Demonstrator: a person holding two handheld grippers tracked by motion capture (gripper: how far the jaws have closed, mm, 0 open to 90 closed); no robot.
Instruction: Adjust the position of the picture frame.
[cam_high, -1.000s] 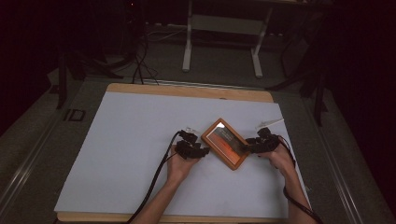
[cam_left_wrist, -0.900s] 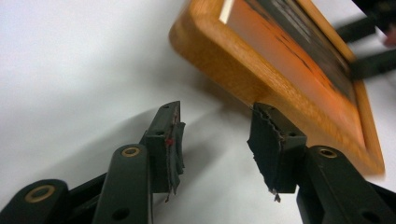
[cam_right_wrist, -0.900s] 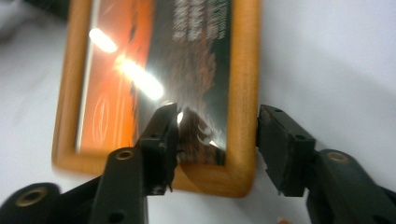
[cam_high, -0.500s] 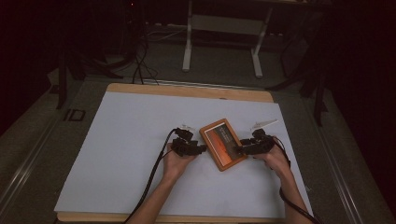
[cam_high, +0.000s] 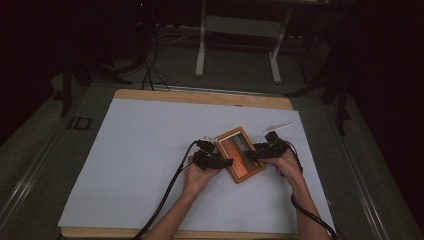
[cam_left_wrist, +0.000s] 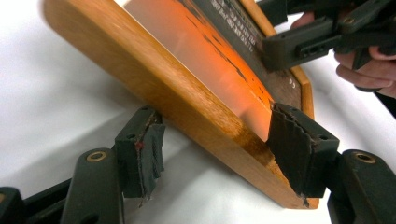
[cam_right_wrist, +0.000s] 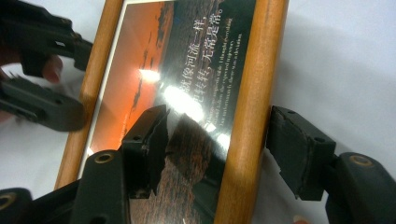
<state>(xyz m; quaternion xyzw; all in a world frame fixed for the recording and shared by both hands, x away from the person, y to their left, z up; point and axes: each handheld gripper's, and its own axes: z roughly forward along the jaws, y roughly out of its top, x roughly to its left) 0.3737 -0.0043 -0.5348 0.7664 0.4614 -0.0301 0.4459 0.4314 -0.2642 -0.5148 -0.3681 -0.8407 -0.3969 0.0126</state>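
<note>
Both claws, left (cam_high: 226, 161) and right (cam_high: 251, 152), have just been opening, straddling the frame (cam_high: 240, 154) ungripped.

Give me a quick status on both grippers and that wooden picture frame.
Left gripper and right gripper: jaws just opened, each astride a frame edge, pads off. Wooden-framed orange sunset picture on white table sheet. Small white strip beyond, clear.

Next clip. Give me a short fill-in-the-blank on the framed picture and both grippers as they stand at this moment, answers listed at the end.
1. The picture frame is made of ____.
2. The left gripper has its jaws on either side of the frame's ____ edge.
3. In the right gripper view, the lettering on the picture is ____ in colour.
4. The right gripper has one jaw over the glass and the other outside the wooden ____.

Missing words: wood; wooden; white; rail
</note>
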